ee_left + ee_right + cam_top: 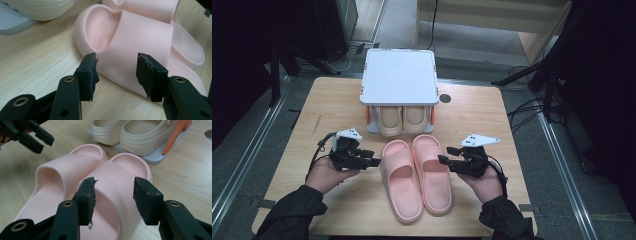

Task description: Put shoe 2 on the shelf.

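Note:
Two pink slippers lie side by side in the middle of the wooden table (332, 105), toes toward the person. My left gripper (373, 159) hovers just left of the left slipper (399, 182). In the left gripper view, the left gripper (116, 72) stands open with that slipper's strap (140, 37) beyond the gap, untouched. My right gripper (446, 155) is just right of the right slipper (433, 172). Seen in its own view, the right gripper (113, 195) is open too, above the right slipper's strap (117, 177), with the left slipper (60, 170) beside it. Neither holds anything.
A white two-level rack (399, 75) stands at the table's far middle, with a beige pair of shoes (402, 119) on its lower shelf. A dark round hole (445, 98) sits right of the rack. Bare wood lies at both sides of the slippers.

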Demonstrator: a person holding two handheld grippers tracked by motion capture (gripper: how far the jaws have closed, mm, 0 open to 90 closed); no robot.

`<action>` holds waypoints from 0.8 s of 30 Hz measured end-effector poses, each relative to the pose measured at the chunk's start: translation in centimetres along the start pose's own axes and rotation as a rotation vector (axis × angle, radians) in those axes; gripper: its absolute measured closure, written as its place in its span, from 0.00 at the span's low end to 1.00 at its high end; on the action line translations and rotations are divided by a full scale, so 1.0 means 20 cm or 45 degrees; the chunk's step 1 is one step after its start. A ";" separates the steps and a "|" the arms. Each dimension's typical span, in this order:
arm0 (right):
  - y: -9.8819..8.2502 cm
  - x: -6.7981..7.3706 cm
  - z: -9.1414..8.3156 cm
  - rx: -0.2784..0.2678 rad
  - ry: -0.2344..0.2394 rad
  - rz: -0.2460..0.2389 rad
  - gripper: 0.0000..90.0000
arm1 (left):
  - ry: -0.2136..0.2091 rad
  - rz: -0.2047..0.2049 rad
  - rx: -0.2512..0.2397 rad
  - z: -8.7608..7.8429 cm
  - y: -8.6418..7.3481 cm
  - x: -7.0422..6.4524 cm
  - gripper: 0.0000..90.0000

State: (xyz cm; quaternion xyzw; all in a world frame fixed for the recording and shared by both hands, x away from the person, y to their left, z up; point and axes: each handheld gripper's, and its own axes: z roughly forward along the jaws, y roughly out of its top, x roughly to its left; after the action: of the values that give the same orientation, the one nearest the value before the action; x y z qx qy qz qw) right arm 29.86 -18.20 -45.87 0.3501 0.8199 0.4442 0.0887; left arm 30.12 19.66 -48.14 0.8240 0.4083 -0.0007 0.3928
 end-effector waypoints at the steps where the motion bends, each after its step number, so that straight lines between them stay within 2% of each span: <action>1: 0.00 0.01 0.00 0.000 0.004 0.005 0.58 | 0.000 -0.004 -0.003 0.00 0.00 0.00 0.56; 5: -0.01 0.05 -0.01 0.000 0.013 0.018 0.58 | 0.002 -0.021 -0.023 -0.01 0.01 0.02 0.55; 16: -0.05 0.16 0.01 -0.021 0.018 -0.068 0.54 | 0.005 -0.035 -0.046 -0.02 0.02 0.04 0.55; 21: -0.08 0.19 0.04 -0.020 0.032 -0.073 0.53 | 0.005 -0.031 -0.043 -0.02 0.03 0.03 0.55; 24: -0.11 0.22 0.07 0.004 0.034 -0.087 0.51 | 0.004 -0.029 -0.041 -0.01 0.03 0.03 0.55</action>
State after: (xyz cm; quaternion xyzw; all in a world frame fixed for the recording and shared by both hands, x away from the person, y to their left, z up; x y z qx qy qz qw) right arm 26.24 -15.24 -47.66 0.3160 0.8333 0.4442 0.0924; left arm 30.89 20.10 -47.77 0.8129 0.4182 0.0029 0.4054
